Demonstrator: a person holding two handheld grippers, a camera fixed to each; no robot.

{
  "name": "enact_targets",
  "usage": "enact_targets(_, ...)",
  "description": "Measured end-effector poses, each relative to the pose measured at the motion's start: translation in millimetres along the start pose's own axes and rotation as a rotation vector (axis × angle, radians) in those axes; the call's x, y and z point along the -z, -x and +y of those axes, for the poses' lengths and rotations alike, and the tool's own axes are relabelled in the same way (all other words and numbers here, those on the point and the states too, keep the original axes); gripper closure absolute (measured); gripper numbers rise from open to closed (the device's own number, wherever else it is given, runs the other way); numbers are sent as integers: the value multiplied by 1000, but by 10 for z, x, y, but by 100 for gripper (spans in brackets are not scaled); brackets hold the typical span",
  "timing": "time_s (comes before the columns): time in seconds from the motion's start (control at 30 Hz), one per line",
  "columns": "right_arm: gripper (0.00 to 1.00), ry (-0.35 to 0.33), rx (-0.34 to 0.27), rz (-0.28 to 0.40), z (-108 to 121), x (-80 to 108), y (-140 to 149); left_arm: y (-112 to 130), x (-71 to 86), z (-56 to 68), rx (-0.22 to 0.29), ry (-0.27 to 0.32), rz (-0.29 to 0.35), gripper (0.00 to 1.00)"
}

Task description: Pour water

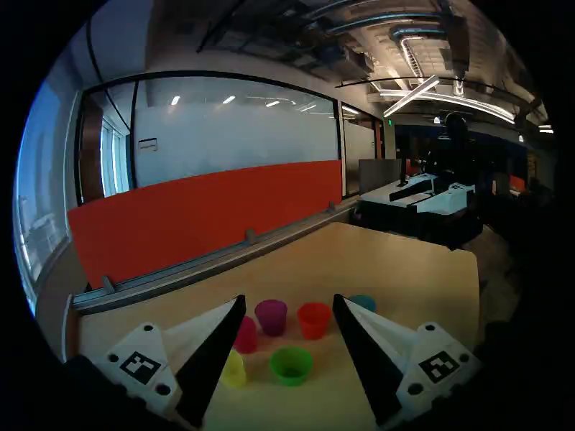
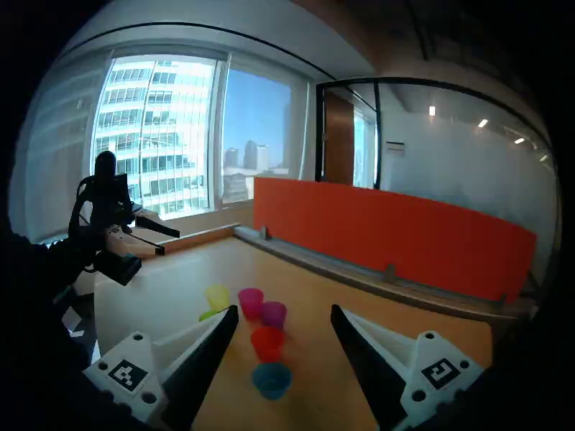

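Several small plastic cups stand grouped on the wooden table (image 1: 402, 273). In the left gripper view, purple (image 1: 272, 316), red (image 1: 314, 320), pink (image 1: 246, 334), green (image 1: 291, 365), yellow (image 1: 233, 368) and blue (image 1: 363, 302) cups sit just beyond my left gripper (image 1: 289, 302), which is open and holds nothing. In the right gripper view, the blue (image 2: 272, 379), red (image 2: 267, 343), purple (image 2: 274, 314), pink (image 2: 251, 302) and yellow (image 2: 217, 296) cups lie between the fingers of my open, empty right gripper (image 2: 284, 310). The green cup (image 2: 208, 314) peeks out behind its left finger. The left gripper (image 2: 169, 243) hovers at far left.
An orange partition (image 1: 208, 208) with a metal rail runs along the table's far edge. Large windows (image 2: 165, 144) stand beyond the table end. White desks (image 1: 424, 197) sit past the table's far corner. A dark sleeve (image 2: 50, 266) holds the far gripper.
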State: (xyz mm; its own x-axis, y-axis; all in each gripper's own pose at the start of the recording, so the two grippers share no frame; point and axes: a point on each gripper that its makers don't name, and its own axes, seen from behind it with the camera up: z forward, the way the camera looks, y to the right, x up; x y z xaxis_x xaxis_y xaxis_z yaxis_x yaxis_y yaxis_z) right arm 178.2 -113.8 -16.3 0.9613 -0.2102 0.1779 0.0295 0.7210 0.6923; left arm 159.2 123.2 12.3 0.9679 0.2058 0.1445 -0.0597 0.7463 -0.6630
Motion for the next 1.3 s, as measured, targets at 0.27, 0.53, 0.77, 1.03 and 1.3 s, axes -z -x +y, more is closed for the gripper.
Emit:
enact_targets(0.27,1,-18,9,-44,-89,-20,234,176,-58,52,-25,9,-18,10)
enact_targets(0.53,1,-19,14,-75,-87,-21,397,372,-98,92,-30,19,-58,10)
enact_targets(0.77,0,-27,13,-106,-80,0,551,549,-145,120,-43,28,-95,10)
enact_targets(1.03,1,-30,30,-146,-73,-10,777,768,-203,186,-44,44,-133,10)
enact_targets(1.3,1,-40,30,-186,-100,-81,1061,996,-296,183,-32,45,-167,10)
